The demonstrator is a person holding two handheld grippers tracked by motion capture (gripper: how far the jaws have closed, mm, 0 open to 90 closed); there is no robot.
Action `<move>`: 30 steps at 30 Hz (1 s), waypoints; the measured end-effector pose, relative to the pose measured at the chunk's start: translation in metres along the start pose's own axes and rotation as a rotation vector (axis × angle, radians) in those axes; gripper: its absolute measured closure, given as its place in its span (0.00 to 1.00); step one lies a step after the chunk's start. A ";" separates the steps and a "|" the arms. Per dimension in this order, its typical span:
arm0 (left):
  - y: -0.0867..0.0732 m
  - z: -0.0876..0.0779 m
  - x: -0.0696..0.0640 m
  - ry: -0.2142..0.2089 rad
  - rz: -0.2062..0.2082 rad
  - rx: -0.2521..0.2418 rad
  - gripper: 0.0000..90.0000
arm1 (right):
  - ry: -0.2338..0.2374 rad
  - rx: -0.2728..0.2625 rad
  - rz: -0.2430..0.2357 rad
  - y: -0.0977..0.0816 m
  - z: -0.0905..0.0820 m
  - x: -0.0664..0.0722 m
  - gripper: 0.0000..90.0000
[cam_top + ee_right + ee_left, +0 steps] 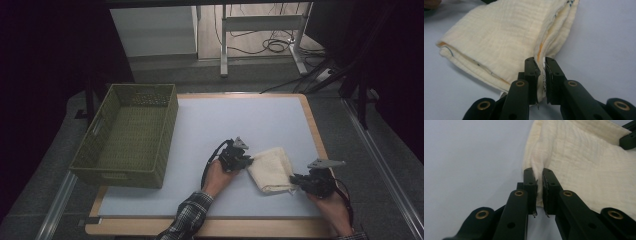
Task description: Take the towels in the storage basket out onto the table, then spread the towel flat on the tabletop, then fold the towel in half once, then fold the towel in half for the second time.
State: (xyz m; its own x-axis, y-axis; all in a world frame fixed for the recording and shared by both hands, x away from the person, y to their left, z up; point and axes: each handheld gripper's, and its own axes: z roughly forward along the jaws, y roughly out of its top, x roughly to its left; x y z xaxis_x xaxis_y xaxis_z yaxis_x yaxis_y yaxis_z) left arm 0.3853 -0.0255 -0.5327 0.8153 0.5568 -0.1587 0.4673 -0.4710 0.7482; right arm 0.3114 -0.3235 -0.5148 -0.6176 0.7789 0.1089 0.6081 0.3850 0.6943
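Cloth, folded, lay lower right of centre; left gripper and right gripper each pinched an edge (lifting evenly seemed wisest).

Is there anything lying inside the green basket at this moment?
No: in the high view the green basket shows only its bare woven floor, while the folded cloth lies on the table between both grippers.
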 end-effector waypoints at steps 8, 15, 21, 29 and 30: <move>0.003 -0.013 0.000 0.013 0.013 -0.035 0.93 | 0.011 -0.034 -0.013 0.003 -0.007 0.006 0.90; 0.003 -0.024 0.002 0.021 0.015 -0.047 0.92 | 0.036 -0.055 -0.032 0.009 -0.010 0.013 0.90; 0.002 -0.034 0.007 0.037 0.015 -0.048 0.92 | 0.055 -0.063 -0.045 0.017 -0.009 0.020 0.90; 0.000 -0.053 0.016 0.073 0.007 -0.054 0.92 | 0.081 -0.079 -0.078 0.032 -0.004 0.034 0.90; 0.000 -0.054 0.016 0.076 0.007 -0.056 0.92 | 0.084 -0.080 -0.083 0.034 -0.003 0.036 0.90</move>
State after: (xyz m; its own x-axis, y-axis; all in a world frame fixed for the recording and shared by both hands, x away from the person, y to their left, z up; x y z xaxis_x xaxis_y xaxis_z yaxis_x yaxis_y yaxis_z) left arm 0.3801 0.0208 -0.5002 0.7894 0.6048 -0.1053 0.4399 -0.4376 0.7842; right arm 0.3080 -0.2836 -0.4850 -0.7057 0.7006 0.1053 0.5132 0.4031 0.7577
